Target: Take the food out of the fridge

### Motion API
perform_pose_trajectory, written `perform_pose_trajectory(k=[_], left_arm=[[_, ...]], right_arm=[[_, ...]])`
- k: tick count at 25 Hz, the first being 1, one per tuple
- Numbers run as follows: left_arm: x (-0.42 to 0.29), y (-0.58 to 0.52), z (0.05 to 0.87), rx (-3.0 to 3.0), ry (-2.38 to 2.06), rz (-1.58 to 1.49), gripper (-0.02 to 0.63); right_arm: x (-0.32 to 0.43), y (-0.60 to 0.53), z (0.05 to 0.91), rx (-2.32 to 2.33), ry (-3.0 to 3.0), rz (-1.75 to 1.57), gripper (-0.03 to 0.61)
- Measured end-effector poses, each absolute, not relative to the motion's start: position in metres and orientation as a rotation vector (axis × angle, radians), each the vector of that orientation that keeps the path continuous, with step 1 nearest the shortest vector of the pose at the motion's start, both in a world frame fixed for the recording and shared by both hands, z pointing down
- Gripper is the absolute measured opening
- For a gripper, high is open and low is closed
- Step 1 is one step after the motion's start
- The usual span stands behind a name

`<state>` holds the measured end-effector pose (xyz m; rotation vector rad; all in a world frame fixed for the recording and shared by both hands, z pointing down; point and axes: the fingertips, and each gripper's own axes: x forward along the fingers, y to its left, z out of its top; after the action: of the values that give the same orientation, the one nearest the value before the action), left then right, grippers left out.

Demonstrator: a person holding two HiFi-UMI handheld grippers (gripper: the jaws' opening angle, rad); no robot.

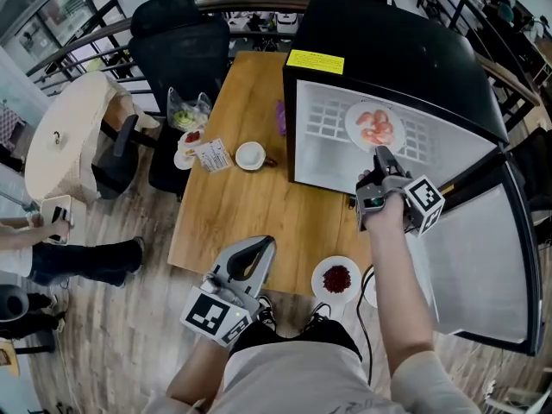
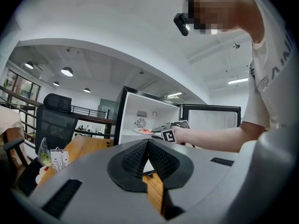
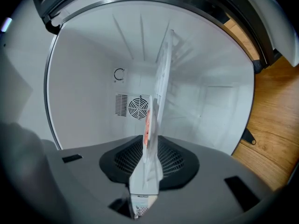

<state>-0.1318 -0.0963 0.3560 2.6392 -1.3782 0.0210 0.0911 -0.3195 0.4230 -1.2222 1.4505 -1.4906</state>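
Head view, nearest: left gripper (image 1: pixel 257 253) hangs low by the person's lap, jaws pressed together on nothing; its own view shows the pads meeting.
Table edge: a dish of red food (image 1: pixel 336 279) sits on the wooden table (image 1: pixel 241 205), already outside the fridge.
Right gripper: right gripper (image 1: pixel 381 158) reaches through the open doorway of the fridge (image 1: pixel 388 50), pinching the near rim of the plate of pink food (image 1: pixel 374 128).
Where the food is: inside the fridge, plate lying on the wire shelf (image 1: pixel 323 119), apart from the back wall.
Which way it lies: flat, face up. It is round, so it has no real long axis. In the right gripper view it shows edge-on, running straight away from the jaws toward the fan vent (image 3: pixel 138 107).
Step in hand: likely the grasp is made and the pull-out is due.
Next move: draw the plate straight back, level, clear of the door frame.
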Motion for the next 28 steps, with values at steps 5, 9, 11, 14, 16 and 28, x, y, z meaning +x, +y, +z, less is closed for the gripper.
perform_pose_trajectory(k=[5,9,11,14,16,28], left_arm=[[-0.139,-0.098,0.358,2.632,-1.386,0.029,0.008],[-0.140,-0.096,0.361,2.629,-1.385,0.035,0.008],[-0.141,-0.094,0.362,2.626,-1.384,0.040,0.008],[-0.142,-0.092,0.362,2.624,-1.387,0.044,0.008],[-0.143,-0.090,0.361,2.623,-1.390,0.045,0.008],[-0.147,-0.079,0.359,2.642,-1.366,0.037,0.008]], right_arm=[[0.091,-0.322,0.424,-1.242,1.433,-1.496,0.049],[0.091,-0.322,0.423,-1.202,1.404,-1.502,0.035],[0.093,-0.322,0.422,-1.191,1.403,-1.492,0.034],[0.093,-0.318,0.419,-1.186,1.407,-1.473,0.032],[0.093,-0.315,0.417,-1.173,1.407,-1.466,0.032],[0.084,-0.266,0.395,-1.120,1.503,-1.438,0.031]])
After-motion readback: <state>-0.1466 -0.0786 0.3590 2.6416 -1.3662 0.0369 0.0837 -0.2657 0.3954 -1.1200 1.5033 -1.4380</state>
